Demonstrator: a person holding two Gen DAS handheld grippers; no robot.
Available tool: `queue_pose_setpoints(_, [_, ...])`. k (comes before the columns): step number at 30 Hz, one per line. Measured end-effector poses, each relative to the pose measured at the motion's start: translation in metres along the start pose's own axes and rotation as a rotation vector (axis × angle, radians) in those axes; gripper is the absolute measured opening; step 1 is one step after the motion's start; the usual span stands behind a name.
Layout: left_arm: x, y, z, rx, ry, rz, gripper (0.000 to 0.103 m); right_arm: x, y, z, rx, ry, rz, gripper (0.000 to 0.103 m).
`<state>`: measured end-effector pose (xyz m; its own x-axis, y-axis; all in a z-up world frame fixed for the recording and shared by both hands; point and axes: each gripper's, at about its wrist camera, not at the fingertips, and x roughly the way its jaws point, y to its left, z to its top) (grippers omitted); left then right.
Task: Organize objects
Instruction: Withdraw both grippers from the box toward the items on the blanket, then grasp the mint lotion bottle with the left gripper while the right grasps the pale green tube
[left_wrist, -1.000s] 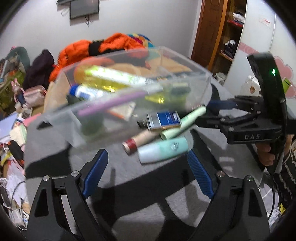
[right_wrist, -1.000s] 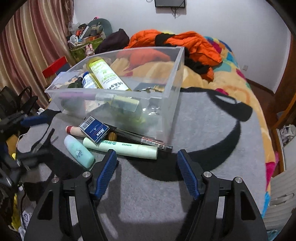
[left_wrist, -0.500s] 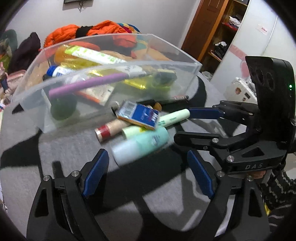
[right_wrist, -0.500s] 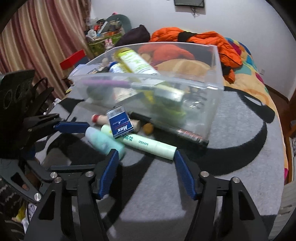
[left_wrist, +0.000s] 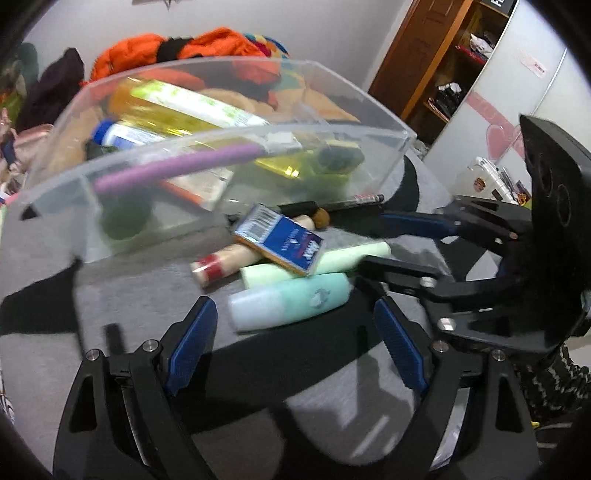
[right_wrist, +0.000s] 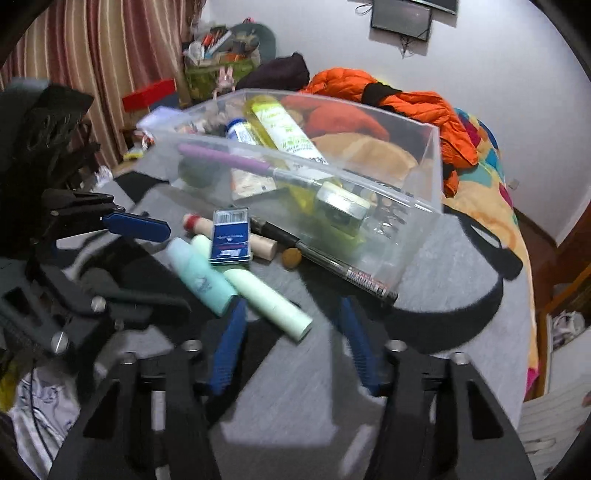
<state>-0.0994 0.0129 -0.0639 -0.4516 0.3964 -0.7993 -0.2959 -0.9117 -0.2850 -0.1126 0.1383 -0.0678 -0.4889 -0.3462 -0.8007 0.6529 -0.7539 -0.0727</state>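
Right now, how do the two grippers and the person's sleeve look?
Both the left gripper and the right gripper are black angular frames with silver screws and ribbed blue finger pads. The sleeve is dark knit with pale zigzag stripes.

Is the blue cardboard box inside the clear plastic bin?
No, the blue cardboard box lies outside the clear plastic bin, on top of the tubes on the grey cloth.

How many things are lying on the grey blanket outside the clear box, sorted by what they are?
Tubes and bottles: 3 (teal bottle, pale green tube, beige tube)
Small boxes: 1 (blue box)
Pens: 1 (black pen)
Small brown lumps: 1
Total: 6
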Motion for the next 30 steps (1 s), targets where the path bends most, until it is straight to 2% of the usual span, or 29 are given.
queue_pose_setpoints(3, [0.006, -0.008, 0.003, 0.025, -0.006, 0.054, 0.089, 0.008, 0.004, -0.001, -0.048, 0.013, -0.005, 0.03])
queue_pose_setpoints(5, [0.008, -0.011, 0.004, 0.033, -0.009, 0.065, 0.091, 0.007, 0.004, -0.004, -0.056, 0.007, 0.0, 0.028])
queue_pose_setpoints(9, [0.013, -0.018, 0.004, 0.047, -0.018, 0.109, 0.091, 0.002, -0.006, -0.01, -0.024, 0.003, 0.046, 0.023])
queue_pose_setpoints(14, [0.021, -0.028, -0.004, 0.107, -0.035, 0.188, 0.091, -0.013, -0.012, -0.029, -0.014, 0.018, 0.044, 0.02])
queue_pose_setpoints(18, [0.027, -0.033, -0.002, 0.096, -0.038, 0.217, 0.091, -0.028, -0.02, -0.047, 0.002, 0.038, 0.032, 0.018])
queue_pose_setpoints(22, [0.031, -0.036, 0.003, 0.06, -0.051, 0.237, 0.091, -0.043, -0.027, -0.053, 0.016, 0.038, 0.029, 0.018])
queue_pose_setpoints(23, [0.031, -0.036, 0.003, 0.057, -0.057, 0.244, 0.089, -0.045, -0.029, -0.052, 0.02, 0.032, 0.031, 0.019])
queue_pose_setpoints(24, [0.03, -0.035, 0.003, 0.056, -0.064, 0.254, 0.083, -0.047, -0.03, -0.049, 0.024, 0.022, 0.035, 0.019])
queue_pose_setpoints(26, [0.026, -0.033, 0.0, 0.055, -0.075, 0.258, 0.075, -0.047, -0.029, -0.043, 0.021, 0.011, 0.042, 0.023])
queue_pose_setpoints(27, [0.024, -0.031, -0.001, 0.054, -0.078, 0.256, 0.073, -0.044, -0.026, -0.039, 0.013, 0.007, 0.047, 0.028])
queue_pose_setpoints(28, [0.022, -0.028, -0.002, 0.049, -0.078, 0.246, 0.073, -0.041, -0.023, -0.036, 0.007, 0.005, 0.049, 0.033])
queue_pose_setpoints(30, [0.017, -0.024, -0.007, 0.045, -0.081, 0.237, 0.073, -0.032, -0.016, -0.03, -0.014, 0.013, 0.055, 0.034])
